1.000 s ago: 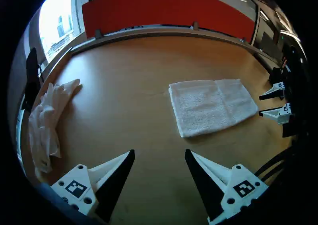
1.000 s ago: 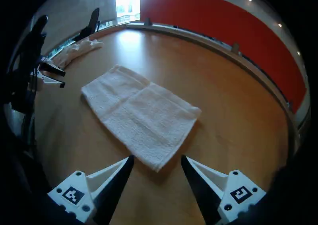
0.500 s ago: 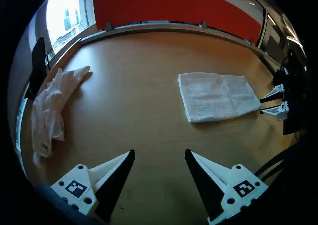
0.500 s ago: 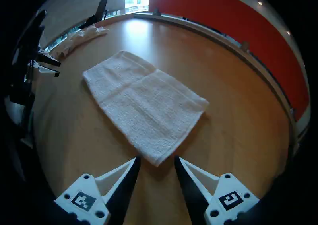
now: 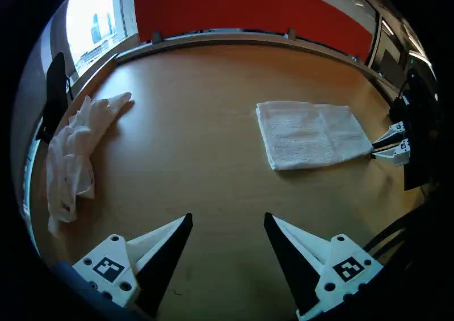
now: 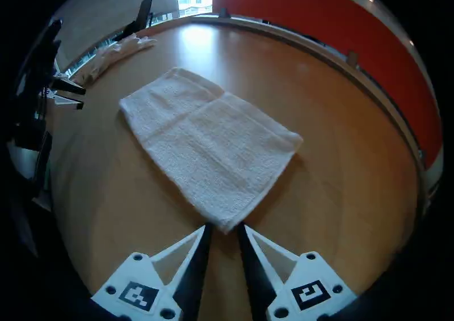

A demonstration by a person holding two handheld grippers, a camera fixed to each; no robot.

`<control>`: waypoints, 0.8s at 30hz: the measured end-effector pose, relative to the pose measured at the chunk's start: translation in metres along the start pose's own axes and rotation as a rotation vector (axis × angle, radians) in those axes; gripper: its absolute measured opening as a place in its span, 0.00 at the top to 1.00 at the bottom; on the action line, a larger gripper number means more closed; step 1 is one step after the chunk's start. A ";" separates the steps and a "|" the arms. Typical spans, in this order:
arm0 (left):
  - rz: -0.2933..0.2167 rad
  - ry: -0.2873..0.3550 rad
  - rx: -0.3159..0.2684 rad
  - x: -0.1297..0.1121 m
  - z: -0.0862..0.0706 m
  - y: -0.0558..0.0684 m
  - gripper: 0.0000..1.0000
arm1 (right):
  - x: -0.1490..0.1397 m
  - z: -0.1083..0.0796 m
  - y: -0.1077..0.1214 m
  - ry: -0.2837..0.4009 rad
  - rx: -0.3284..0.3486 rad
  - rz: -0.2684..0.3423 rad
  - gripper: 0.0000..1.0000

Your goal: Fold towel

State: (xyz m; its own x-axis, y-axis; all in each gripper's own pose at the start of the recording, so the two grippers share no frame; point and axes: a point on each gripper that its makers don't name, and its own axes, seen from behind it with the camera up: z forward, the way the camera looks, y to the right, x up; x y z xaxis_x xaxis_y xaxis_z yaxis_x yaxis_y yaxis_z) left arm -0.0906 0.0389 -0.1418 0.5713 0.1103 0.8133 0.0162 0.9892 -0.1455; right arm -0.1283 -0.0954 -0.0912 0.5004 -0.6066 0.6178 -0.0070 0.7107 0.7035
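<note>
The towel (image 6: pixel 210 145) is white terry, folded into a flat rectangle with a second layer doubled over its near half, and it lies on the wooden table (image 5: pixel 187 151). In the left gripper view it sits to the right (image 5: pixel 311 134), well beyond the left gripper (image 5: pixel 227 216). That gripper's jaws stand wide apart over bare wood, holding and touching nothing.

The right gripper (image 6: pixel 223 226) has its jaws drawn close, with a narrow gap between them. The towel's nearest corner pokes in between the two tips. Whether both fingers press on it cannot be told. In the left gripper view the right gripper (image 5: pixel 391 145) meets the towel's right corner.

A crumpled white cloth (image 5: pixel 71 151) lies far left.
</note>
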 end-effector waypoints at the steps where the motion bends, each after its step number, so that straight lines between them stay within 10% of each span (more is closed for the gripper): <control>1: 0.001 -0.001 0.000 0.000 0.000 0.000 0.06 | 0.000 0.000 0.000 0.000 0.002 0.000 0.74; 7: 0.003 -0.003 -0.004 -0.002 0.000 0.000 0.06 | 0.001 0.000 -0.003 0.007 0.010 0.001 0.95; 24: 0.000 0.007 -0.010 0.004 -0.002 -0.003 0.06 | 0.022 -0.032 0.013 0.066 -0.070 0.008 0.96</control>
State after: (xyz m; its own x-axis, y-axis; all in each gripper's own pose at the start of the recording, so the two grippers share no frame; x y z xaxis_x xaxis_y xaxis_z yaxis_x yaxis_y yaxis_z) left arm -0.0866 0.0366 -0.1395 0.5771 0.1092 0.8093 0.0246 0.9882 -0.1509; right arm -0.0894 -0.0877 -0.0797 0.5563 -0.5775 0.5975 0.0477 0.7400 0.6709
